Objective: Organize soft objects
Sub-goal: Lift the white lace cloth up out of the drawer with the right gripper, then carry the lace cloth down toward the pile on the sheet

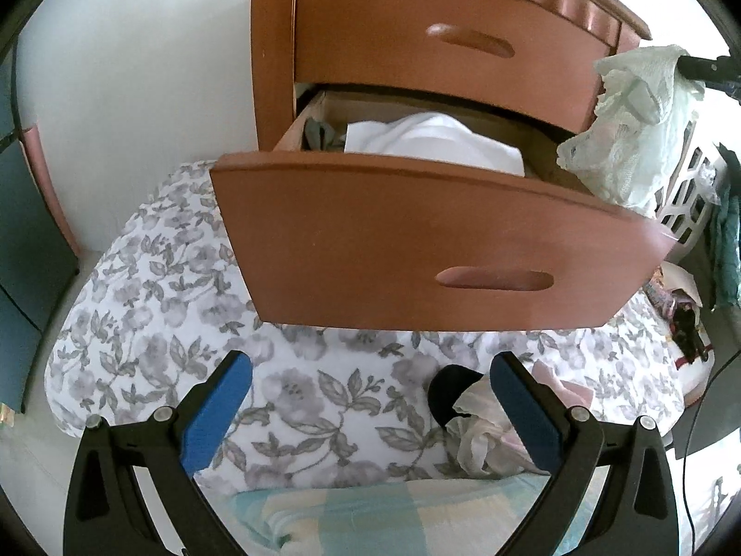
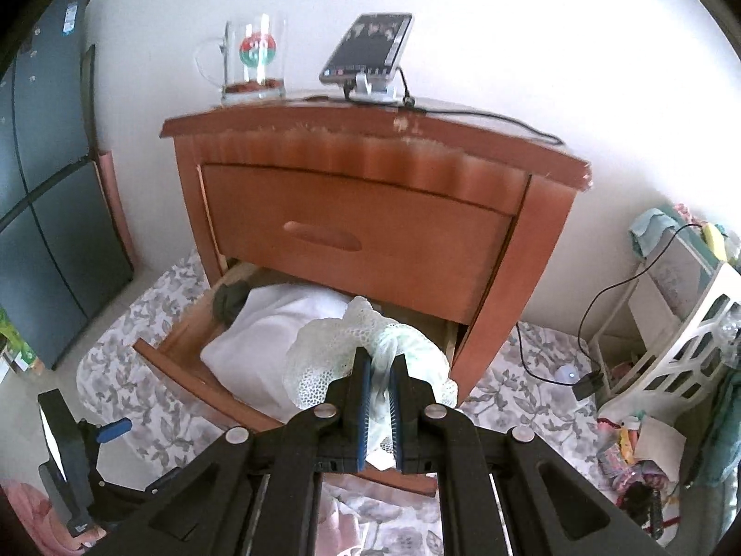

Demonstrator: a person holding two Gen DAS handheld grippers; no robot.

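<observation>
Right wrist view shows the right gripper (image 2: pixel 379 366) with its fingers (image 2: pixel 364 398) pressed together on a pale green lacy garment (image 2: pixel 333 347), which bunches out ahead of the tips and hangs over the open lower drawer (image 2: pixel 185 356) of a wooden nightstand (image 2: pixel 370 213). The step in hand, by my reading, is carrying this garment to the drawer for stowing. A folded white cloth (image 2: pixel 268 329) already fills most of the drawer, with a dark green item (image 2: pixel 229 301) at its 10 o'clock corner.

In the left wrist view the garment sits at about 2 o'clock, beside the drawer's right end, pinched at its top and trailing downward, so its long axis runs roughly vertical with the free end pointing down toward the drawer's front corner. How much cloth hangs behind the drawer front I cannot tell.

The left gripper (image 1: pixel 370 398) holds nothing; its fingers (image 1: pixel 217 412) stand wide apart over the floral bedding (image 1: pixel 153 315), with more small cloths (image 1: pixel 467 421) lying just inside the right finger.

The next move likely calls for bringing the garment over the free space right of the white cloth, lowering until it settles, then letting the fingers part. The dangling lace could snag on the drawer edge, so it should clear the rim first.
</observation>
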